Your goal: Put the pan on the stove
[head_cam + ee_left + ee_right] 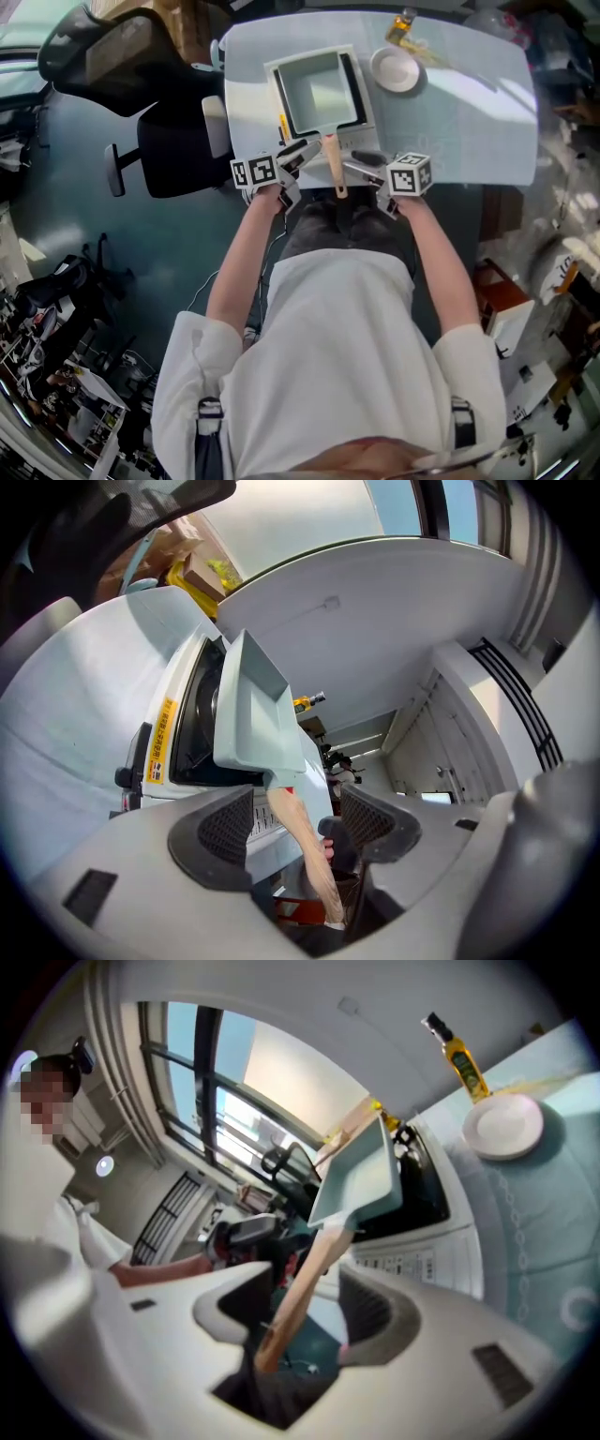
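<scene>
Already the pan (319, 89) sits on the stove (366, 127), which stands on the left half of the tabletop (469, 112), close to its near edge. It is a square, pale green pan, and its wooden handle (334, 167) points back toward the person, reaching about as far as the near edge.

Both tools flank that handle. The left tool (298, 159) comes in from the left-hand side. In the left gripper view its jaws stand wide apart with the handle (305, 841) running between them, and the pads are clear of the wood. The right tool (361, 169) comes in from the other side. Its jaws are spread as well, with the handle (300, 1288) between them and a gap on either side.

Toward the far edge, just right of the stove, lies a white plate (395, 69). A bottle (403, 26) of yellow oil stands beyond it at the far edge.
</scene>
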The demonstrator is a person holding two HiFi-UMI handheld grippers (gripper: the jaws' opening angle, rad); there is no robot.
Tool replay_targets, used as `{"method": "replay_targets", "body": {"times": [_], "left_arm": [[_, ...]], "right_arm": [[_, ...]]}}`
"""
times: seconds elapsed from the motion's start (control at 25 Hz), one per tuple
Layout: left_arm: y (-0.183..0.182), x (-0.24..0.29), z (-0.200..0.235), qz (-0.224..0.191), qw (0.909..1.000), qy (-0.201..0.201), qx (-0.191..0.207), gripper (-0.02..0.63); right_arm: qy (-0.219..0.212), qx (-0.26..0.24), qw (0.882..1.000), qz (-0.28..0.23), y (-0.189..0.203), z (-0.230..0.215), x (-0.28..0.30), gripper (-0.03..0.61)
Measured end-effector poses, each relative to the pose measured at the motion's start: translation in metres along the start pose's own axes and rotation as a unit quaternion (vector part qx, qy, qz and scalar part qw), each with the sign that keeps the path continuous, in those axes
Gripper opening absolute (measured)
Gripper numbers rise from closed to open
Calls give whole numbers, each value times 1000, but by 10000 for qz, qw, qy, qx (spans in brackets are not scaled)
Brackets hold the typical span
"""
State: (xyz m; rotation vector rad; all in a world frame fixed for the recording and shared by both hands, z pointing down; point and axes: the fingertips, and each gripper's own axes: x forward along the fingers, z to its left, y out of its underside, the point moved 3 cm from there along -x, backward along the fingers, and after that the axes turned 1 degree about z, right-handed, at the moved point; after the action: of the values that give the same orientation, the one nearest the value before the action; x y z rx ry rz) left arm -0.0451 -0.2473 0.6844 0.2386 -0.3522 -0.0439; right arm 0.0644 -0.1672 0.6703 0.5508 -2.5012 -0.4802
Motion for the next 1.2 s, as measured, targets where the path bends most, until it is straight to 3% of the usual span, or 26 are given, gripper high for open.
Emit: {"method": "replay_targets", "body": {"times": [0.32,0.64,0.84,1.08,1.2], "left_arm": [[10,-7,-29,-4,9965,-212,805,288],[27,-28,-64,-763,9878,-521,1253,163],[45,-39,-90,-1190,9765,-814,1602,58],[67,-56,-119,-1654,9620,-1010,1924,29],[79,-68,-137,-1903,9462,-1252,2298,28]], "right_arm": [[229,-462,9982,-295,-14,19,-26,128],[294,-1149,9924,-338,-9,44,-54,50],[171,-1675,9854,-248,0,68,-72,40],[132,-1888,9816,-265,13,74,-91,37],[190,-2063,9780,-257,17,82,-100,37]]}}
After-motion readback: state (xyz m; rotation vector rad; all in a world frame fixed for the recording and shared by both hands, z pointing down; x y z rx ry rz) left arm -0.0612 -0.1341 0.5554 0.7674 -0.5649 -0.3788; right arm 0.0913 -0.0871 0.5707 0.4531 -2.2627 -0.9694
